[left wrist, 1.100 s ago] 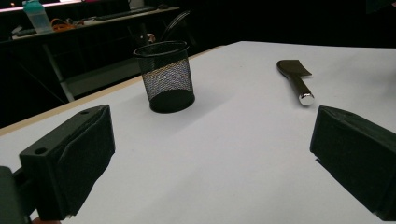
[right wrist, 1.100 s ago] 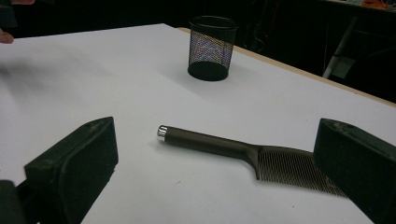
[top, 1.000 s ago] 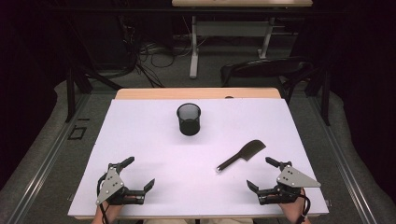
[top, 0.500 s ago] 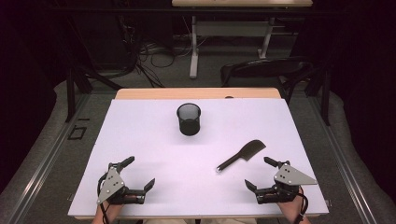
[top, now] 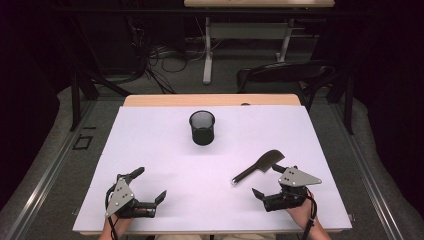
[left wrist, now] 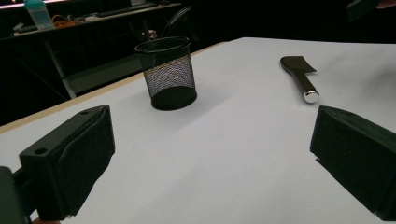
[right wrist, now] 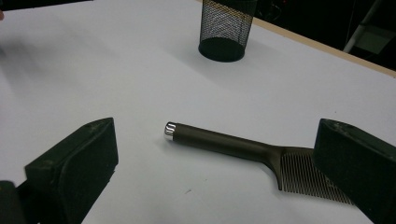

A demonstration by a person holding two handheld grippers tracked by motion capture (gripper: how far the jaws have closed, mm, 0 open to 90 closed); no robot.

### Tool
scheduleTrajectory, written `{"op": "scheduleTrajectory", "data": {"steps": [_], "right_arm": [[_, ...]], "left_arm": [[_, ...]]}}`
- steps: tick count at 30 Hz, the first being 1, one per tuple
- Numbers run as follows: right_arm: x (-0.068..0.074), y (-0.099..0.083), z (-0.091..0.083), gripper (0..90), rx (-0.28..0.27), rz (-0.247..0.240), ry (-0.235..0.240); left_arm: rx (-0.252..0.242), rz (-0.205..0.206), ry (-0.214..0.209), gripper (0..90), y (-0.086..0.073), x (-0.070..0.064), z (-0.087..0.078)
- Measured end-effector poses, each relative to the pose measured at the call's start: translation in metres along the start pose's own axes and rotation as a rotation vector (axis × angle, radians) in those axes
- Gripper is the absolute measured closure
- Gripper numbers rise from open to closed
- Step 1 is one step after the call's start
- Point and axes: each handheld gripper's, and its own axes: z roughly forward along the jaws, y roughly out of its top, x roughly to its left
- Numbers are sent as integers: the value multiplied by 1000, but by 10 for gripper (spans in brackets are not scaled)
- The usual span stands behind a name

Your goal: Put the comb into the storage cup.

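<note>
A black mesh cup point(top: 202, 128) stands upright in the middle of the white table point(top: 150, 145); I also see the cup point(left wrist: 167, 73) in the left gripper view and the cup point(right wrist: 226, 28) in the right gripper view. A dark comb point(top: 257, 166) with a silver-tipped handle lies flat at the right. My right gripper point(top: 274, 180) is open just in front of the comb point(right wrist: 247, 148), whose teeth end reaches its right jaw. My left gripper point(top: 148, 185) is open near the front left edge, holding nothing. From there the comb point(left wrist: 300, 77) lies far off.
Beyond the table's far wooden edge point(top: 210, 100) are a dark chair point(top: 285, 75), cables on the floor and another desk's legs point(top: 207, 55). A bottle point(left wrist: 38, 13) stands on a distant desk.
My right gripper has crept slightly forward and left toward the comb. The left gripper, cup and comb have not moved.
</note>
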Motion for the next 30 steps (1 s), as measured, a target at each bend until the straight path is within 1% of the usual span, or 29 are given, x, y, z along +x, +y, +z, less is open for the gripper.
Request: {"op": "scheduleTrajectory", "data": {"steps": [2,4,11,12,13,15,18,25,30], "right_arm": [[0,0,2,0,5,9,6],[1,0,3,0,18,6,7],[4,3,1,0,20,5,4],[4,4,2,0,20,-3,-3],[4,6,3,0,25,-2,-4],[3,6,7,0,34,7,5],[1,7,12,0,53,1,9],[0,16,18,0,53,1,16],[-4,23,28,0,60,1,22]], "left_arm": [[-1,-4,-1,0,0,0,0],[2,0,-6,0,0,0,0],[-3,5,-12,0,0,-1,2],[-4,7,-12,0,1,-1,2],[-5,7,-12,0,1,0,2],[-4,8,-11,0,1,0,2],[-4,5,-10,0,1,0,2],[-6,3,-5,0,0,0,2],[-1,1,-7,0,0,1,3]]}}
